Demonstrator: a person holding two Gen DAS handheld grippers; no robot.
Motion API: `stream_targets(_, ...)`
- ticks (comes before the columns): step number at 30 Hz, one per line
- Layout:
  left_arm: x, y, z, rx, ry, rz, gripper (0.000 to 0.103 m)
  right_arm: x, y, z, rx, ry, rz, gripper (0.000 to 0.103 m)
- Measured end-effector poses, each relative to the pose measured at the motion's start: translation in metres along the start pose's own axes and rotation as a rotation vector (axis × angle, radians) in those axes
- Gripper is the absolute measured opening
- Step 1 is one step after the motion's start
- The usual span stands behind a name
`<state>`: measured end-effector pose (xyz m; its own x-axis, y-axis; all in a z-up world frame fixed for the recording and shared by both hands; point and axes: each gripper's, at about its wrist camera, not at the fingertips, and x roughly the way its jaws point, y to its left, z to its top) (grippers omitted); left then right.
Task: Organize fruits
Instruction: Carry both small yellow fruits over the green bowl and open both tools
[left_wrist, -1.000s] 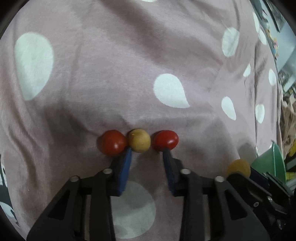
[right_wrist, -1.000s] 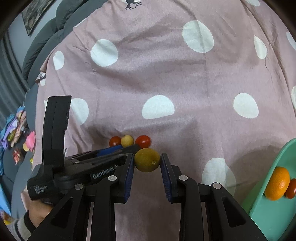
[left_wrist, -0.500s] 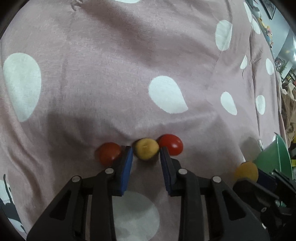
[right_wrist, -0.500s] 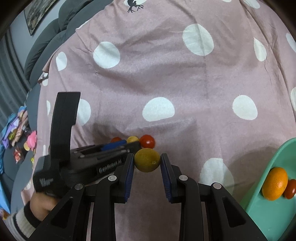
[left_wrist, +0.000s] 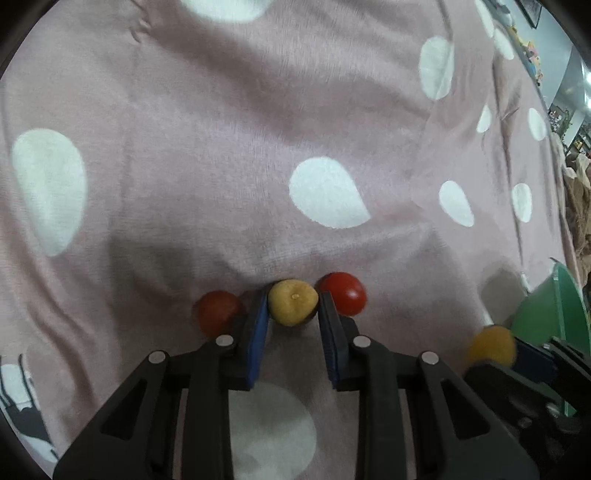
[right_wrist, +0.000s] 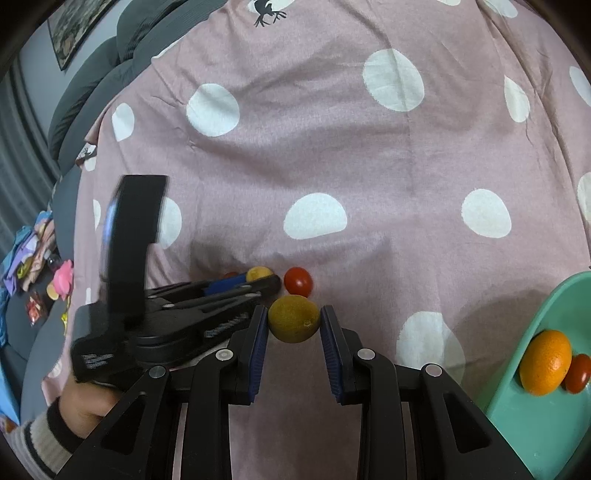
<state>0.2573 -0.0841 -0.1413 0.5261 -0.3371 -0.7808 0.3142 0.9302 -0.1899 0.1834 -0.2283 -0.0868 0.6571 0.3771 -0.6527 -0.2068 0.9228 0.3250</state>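
the left tongs (left_wrist: 292, 317) have their blue pads pressed on either side of a small yellow fruit (left_wrist: 292, 302), so they look clamped on it right where it lies on the pink spotted bedspread (left_wrist: 221, 166); going in low and level lets the pads slip between its two neighbours, a dull red tomato (left_wrist: 218, 312) just beside it at 9 o'clock and a brighter red tomato (left_wrist: 343, 293) just beside it at 3 o'clock. whether the fruit is off the cloth yet i cannot tell. the right tongs (right_wrist: 293, 330) are clamped on a yellow-green citrus (right_wrist: 293, 320) and hold it above the bedspread, probably waiting its turn for the green tray (right_wrist: 535, 406) at 4 o'clock in the right view, where an orange (right_wrist: 546, 362) and a red tomato (right_wrist: 578, 373) already sit touching. the yellow fruit is round, matt and pale, with a small stem dimple facing the camera; it looks firm enough for a light squeeze.
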Motion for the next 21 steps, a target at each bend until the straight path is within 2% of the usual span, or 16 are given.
stream_targets(11, -0.074, -0.023, -0.026, 0.060, -0.039, 0.044, 0.027, -0.029, 0.019, -0.009, -0.023, -0.014, 0.014, 0.031)
stream_targets(21, -0.131, -0.040, -0.055, 0.064, -0.073, 0.036, 0.027, -0.079, 0.024, -0.029, -0.016, -0.040, -0.002, 0.031)
